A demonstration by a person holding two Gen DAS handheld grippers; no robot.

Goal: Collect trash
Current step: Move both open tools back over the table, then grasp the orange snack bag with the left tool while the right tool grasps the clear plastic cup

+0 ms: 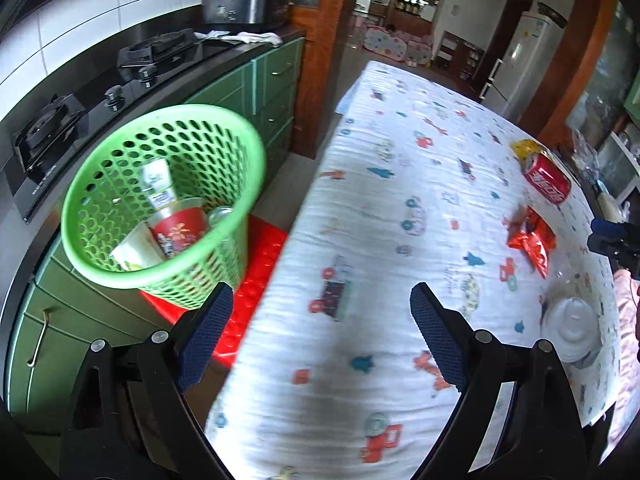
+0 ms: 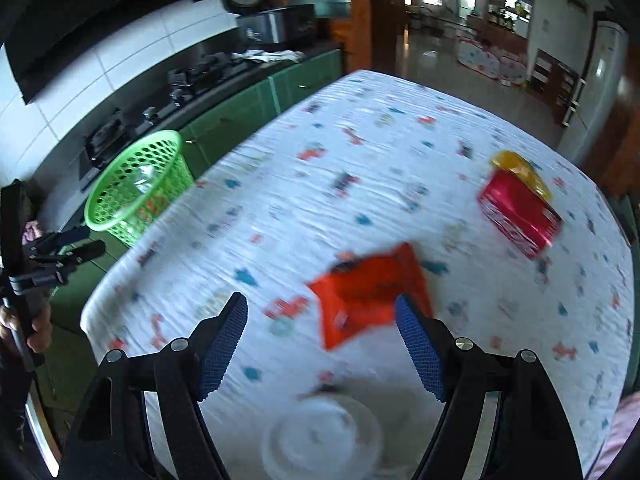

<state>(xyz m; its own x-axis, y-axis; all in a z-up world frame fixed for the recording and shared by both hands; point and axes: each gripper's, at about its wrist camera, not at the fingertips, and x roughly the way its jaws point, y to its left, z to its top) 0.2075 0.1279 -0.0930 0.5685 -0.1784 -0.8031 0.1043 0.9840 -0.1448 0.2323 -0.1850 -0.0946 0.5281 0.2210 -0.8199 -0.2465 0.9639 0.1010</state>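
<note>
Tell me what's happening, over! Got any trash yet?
Left gripper open, empty. Right gripper open, empty, over the orange wrapper. Red can and clear lid on the table; green basket partly filled. Nothing blocking.

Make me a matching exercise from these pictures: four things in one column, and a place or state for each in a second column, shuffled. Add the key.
Things:
1. red paper cup
2. red soda can
3. green basket
4. left gripper

Places or states:
A. lying on its side on the tablecloth
B. standing on a red stool beside the table
C. inside the basket
D. open, nothing between its jaws

Pairs: 1-C, 2-A, 3-B, 4-D
</note>
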